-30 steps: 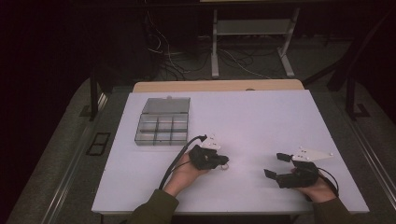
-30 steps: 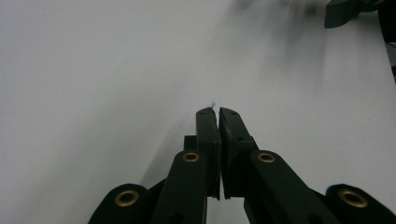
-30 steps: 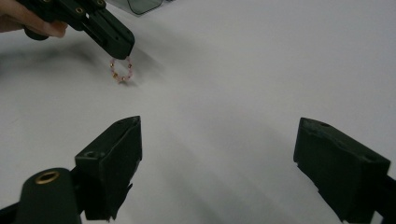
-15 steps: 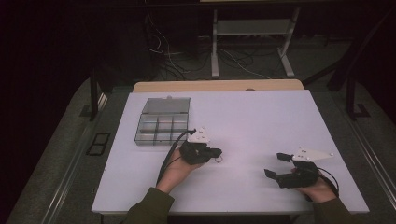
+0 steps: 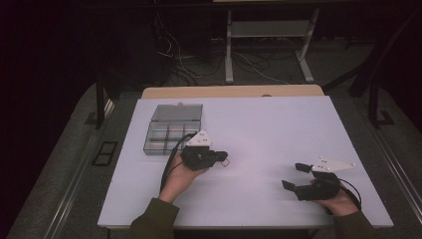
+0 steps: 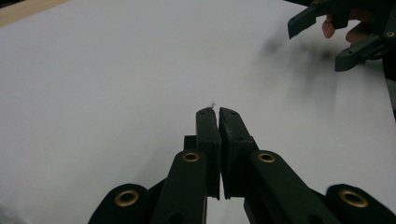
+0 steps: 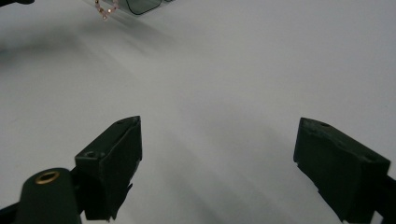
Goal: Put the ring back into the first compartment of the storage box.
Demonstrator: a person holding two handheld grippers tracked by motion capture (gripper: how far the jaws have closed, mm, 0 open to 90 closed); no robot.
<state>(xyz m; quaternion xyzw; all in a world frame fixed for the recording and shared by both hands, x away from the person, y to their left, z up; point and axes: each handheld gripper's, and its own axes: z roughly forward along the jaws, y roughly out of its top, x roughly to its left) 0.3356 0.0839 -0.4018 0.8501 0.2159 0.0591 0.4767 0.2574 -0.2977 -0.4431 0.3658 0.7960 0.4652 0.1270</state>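
Since a second ago the left gripper point(image 5: 221, 157) has moved up the table toward the compartment box point(image 5: 171, 130), jaws pressed together on a small beaded loop point(image 5: 225, 162) that dangles from their tips, just right of the box. The loop's long axis cannot be told. The right gripper point(image 5: 293, 177) rests with jaws spread wide, empty.

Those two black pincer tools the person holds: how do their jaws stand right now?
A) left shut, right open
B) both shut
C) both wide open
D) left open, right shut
A: the left gripper has its black jaws pressed together, while the right gripper has jaws spread far apart.
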